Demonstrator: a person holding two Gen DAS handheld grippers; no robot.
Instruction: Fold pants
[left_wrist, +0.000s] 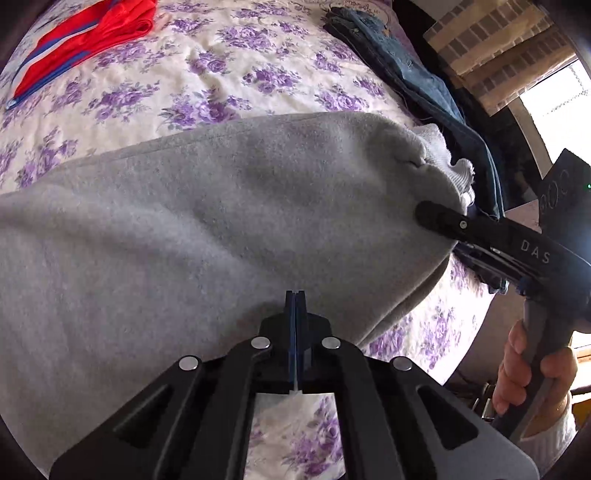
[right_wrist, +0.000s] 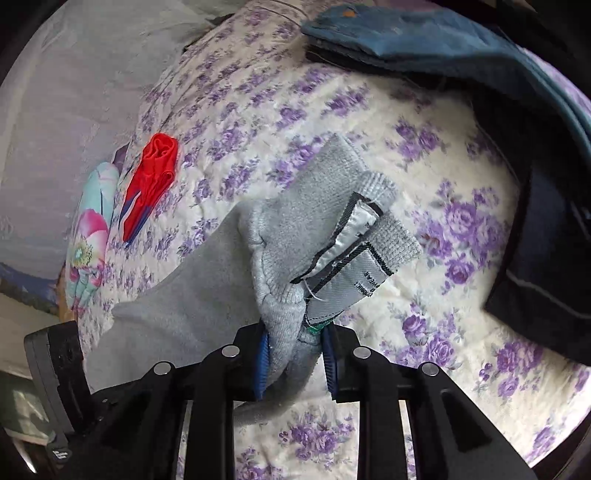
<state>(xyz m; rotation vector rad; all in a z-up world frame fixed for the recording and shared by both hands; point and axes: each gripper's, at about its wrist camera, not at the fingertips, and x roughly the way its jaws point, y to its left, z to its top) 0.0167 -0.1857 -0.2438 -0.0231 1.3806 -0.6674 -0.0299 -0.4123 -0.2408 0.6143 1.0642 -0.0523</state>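
your left gripper (left_wrist: 295, 301) has its jaws pressed together, blue pads meeting edge to edge – fingers pointing forward and slightly up in the left wrist view. your right gripper (right_wrist: 295, 354) has its jaws drawn in on grey fabric (right_wrist: 284, 343), a gap remaining between the blue pads. your right hand (left_wrist: 532, 373) wraps the handle – fingers curled round the grip, arm entering from the right.

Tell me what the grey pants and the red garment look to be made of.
Grey pants: likely fleece-backed cotton knit, matte and fuzzy, with ribbed waistband showing in the right wrist view. Red garment: probably smooth synthetic, going by its slight sheen and sharp folds.
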